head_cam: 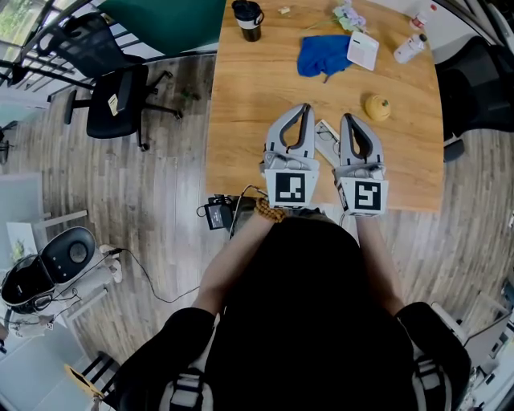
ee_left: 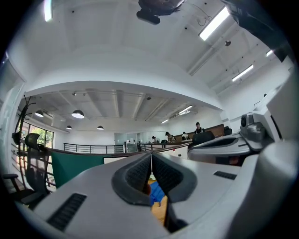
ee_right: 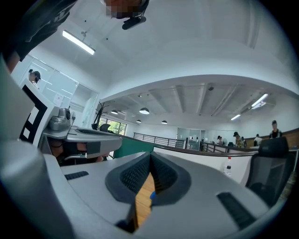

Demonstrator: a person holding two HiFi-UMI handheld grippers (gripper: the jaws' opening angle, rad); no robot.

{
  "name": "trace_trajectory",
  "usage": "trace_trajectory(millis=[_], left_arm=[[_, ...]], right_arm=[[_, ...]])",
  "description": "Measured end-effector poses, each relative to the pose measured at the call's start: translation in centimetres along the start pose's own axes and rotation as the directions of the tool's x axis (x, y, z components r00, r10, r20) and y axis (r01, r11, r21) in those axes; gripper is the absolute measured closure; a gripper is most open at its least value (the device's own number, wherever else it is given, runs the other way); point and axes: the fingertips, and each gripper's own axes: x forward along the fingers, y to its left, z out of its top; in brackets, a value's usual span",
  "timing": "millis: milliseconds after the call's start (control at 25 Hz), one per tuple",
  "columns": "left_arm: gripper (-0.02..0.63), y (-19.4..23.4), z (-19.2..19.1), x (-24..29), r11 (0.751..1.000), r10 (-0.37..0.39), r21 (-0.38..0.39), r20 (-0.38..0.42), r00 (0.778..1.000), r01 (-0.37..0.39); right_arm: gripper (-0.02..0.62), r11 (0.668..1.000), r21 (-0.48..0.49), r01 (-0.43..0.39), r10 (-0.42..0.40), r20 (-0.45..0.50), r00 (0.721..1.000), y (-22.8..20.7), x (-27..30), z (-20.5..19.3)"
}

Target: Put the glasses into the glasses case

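**Nothing packed yet: glasses on the table, both jaws empty**

The task had not visibly begun. A thin frame that I took for the glasses [head_cam: 325, 133] lay on the table [head_cam: 241, 104], near its front edge, between the left gripper [head_cam: 303, 107] and the right gripper [head_cam: 347, 119]. Neither touched it as far as the head view showed. The left jaws were closed tip to tip with nothing between them, and the right jaws were likewise pressed together and empty.

I could not pick out the case with certainty. It may have been the yellow rounded object [head_cam: 377, 107] just right of the right gripper, or the white flat box [head_cam: 363, 50] farther back. No case stood visibly open. So picking up the glasses, readying the case and putting them in all seemed left to do.

By count there were two grippers and one pair of glasses. The table also held one black mug [head_cam: 248, 19], one blue cloth [head_cam: 323, 56], one white flat box, one bottle [head_cam: 409, 48], one yellow object and one pale sprig [head_cam: 348, 16].
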Motion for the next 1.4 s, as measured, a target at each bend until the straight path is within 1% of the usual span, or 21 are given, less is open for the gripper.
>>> trace_trajectory(millis=[120,240,520,680,880,1240,1400], left_arm=[[0.584,-0.2,-0.9,0.0,1.000,-0.012,0.006,-0.009,1.000,0.012],[0.583,-0.4,-1.8,-0.1,1.000,-0.019,-0.005,-0.020,1.000,0.019],[0.583,-0.6,-4.2,-0.3,0.999,-0.031,-0.020,-0.068,0.997,0.030],[0.584,-0.7,-5.1,-0.4,0.999,-0.034,-0.021,-0.088,0.996,0.032],[0.583,-0.8,-5.9,-0.5,0.999,-0.036,-0.031,-0.120,0.992,0.033],[0.584,-1.1,-7.0,-0.9,0.998,-0.042,-0.050,-0.142,0.989,0.035],[0.583,-1.2,-7.4,-1.1,0.998,-0.045,-0.050,-0.154,0.987,0.037]], right_arm=[[0.589,1.000,0.008,0.001,-0.001,-0.020,1.000,0.0,0.1,-1.0],[0.589,1.000,0.012,0.003,-0.003,-0.034,0.999,0.0,0.0,-1.9],[0.589,1.000,0.007,0.001,0.000,-0.068,0.998,0.1,0.2,-3.3],[0.589,1.000,0.021,0.005,-0.004,-0.086,0.996,0.0,0.2,-3.9],[0.589,1.000,0.005,-0.003,0.003,-0.125,0.992,-0.6,0.0,-5.6],[0.589,1.000,-0.010,0.011,-0.013,-0.207,0.978,-2.3,-0.6,-9.6],[0.590,0.999,-0.030,-0.027,0.018,-0.274,0.962,-2.5,-0.9,-11.8]])
